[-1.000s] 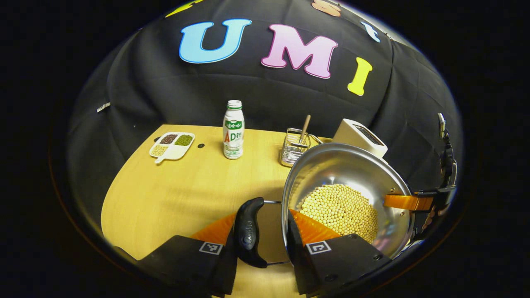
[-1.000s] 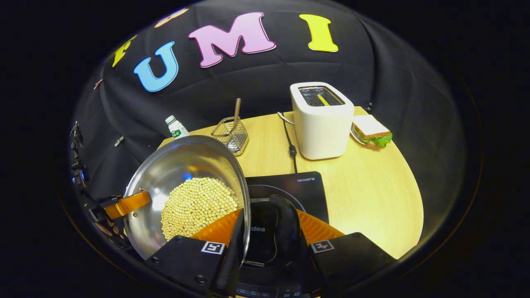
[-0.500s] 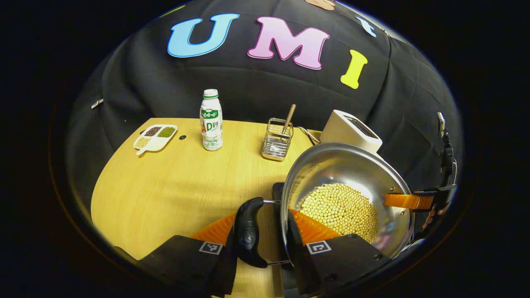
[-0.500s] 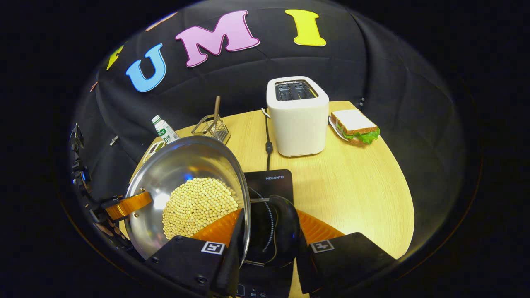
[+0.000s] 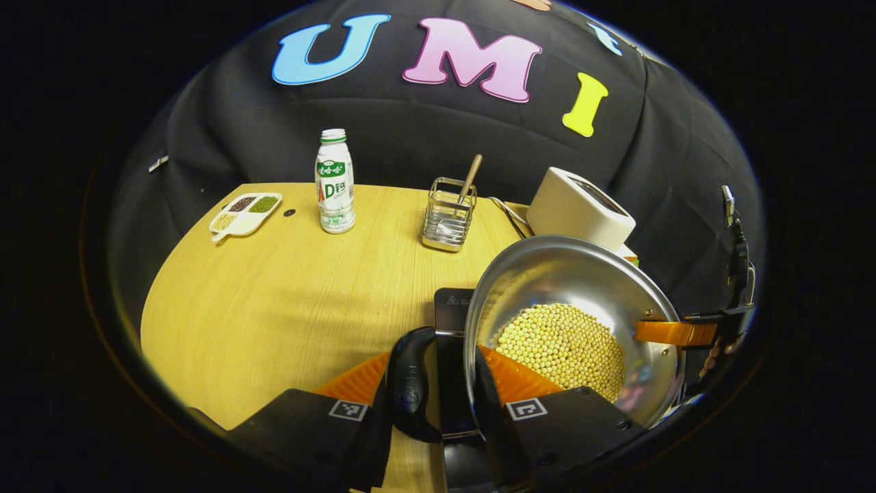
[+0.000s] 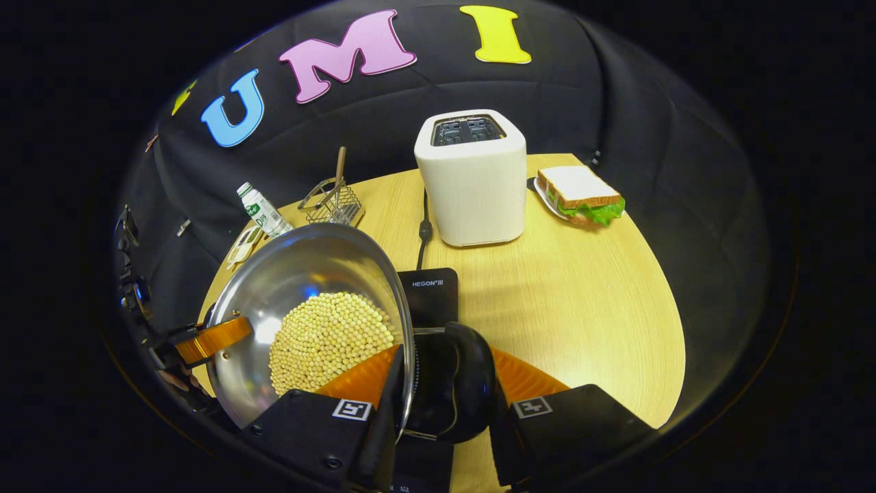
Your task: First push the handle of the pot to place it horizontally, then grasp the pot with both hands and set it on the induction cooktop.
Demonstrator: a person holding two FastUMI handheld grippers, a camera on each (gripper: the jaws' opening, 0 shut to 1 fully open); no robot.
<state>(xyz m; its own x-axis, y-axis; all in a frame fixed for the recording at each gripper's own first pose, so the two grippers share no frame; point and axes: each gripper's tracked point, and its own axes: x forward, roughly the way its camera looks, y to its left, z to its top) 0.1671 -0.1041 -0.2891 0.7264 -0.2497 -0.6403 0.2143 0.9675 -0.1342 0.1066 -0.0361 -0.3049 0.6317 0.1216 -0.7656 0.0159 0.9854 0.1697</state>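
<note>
Steel pot (image 5: 575,301) of soybeans (image 5: 561,349), held above induction cooktop (image 6: 428,294); each hand-held gripper, left (image 5: 432,390) and right (image 6: 445,383), clamps a side handle. Likely heavy, slick; keep level.

Open table (image 5: 274,301) lies left of the pot (image 5: 568,274); toaster (image 6: 472,181) and utensil rack (image 5: 448,216) stand behind.

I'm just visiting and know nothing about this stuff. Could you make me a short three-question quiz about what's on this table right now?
1. True or false: the pot holds pale round beans.
2. What lies on the plate beside the toaster? A) sandwich B) apple C) egg
3. Which black slab sits under the pot?

Key: 1 true. 2 A, the sandwich. 3 the induction cooktop.
</note>
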